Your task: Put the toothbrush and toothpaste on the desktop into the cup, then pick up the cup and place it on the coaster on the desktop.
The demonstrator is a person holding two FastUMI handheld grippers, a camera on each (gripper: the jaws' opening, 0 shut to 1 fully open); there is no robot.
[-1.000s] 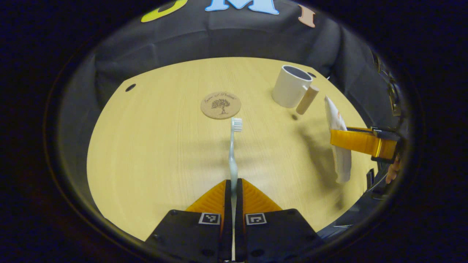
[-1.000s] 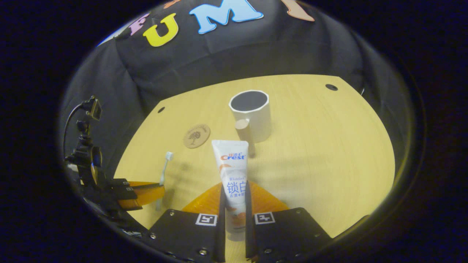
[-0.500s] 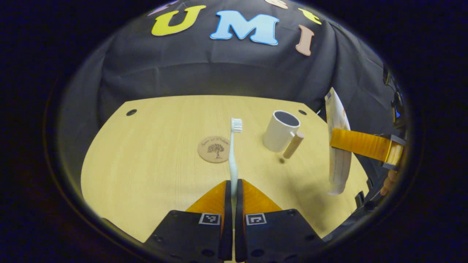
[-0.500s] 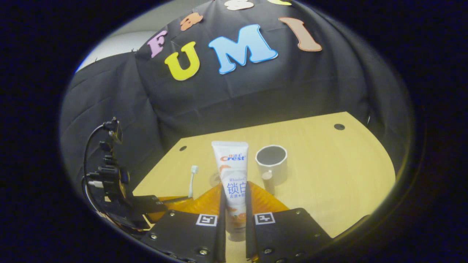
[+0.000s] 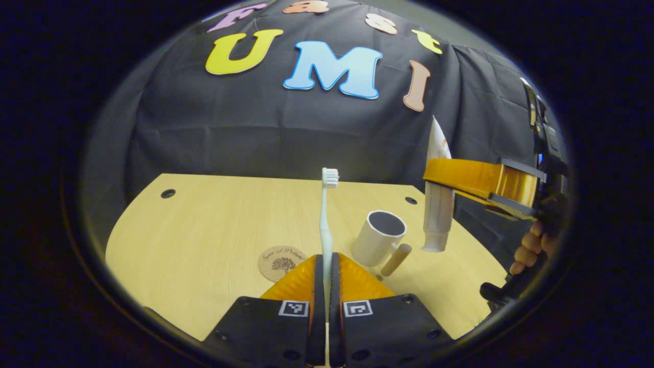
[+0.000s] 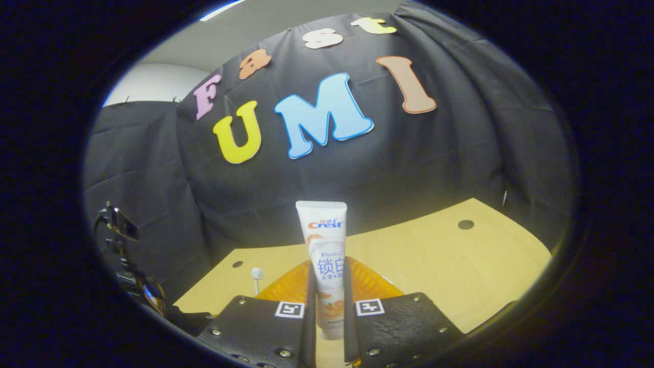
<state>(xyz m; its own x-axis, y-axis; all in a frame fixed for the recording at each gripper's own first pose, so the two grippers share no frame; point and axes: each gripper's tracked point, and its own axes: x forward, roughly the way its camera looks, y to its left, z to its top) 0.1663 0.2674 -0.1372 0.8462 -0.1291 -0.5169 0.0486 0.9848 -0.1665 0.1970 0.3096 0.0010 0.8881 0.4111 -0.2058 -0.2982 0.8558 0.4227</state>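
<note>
My left gripper is shut on a pale blue toothbrush, which stands upright with its white bristles on top. Just past it on the wooden table are the round cork coaster and, to its right, the white cup with a wooden handle. My right gripper is shut on a white toothpaste tube. In the left gripper view that tube hangs cap down in the air, right of the cup and above it, clamped by the right gripper. The toothbrush head peeks up at the lower left.
The light wooden table has small dark holes near its far corners. Black cloth wall rises right behind it. A hand holds the right gripper at the right edge. The left gripper's rig shows at the lower left.
Both grippers have tilted upward and risen, lifting toothbrush and tube more upright. The cup and coaster have slid lower in the left gripper view, and out of the right gripper view.
</note>
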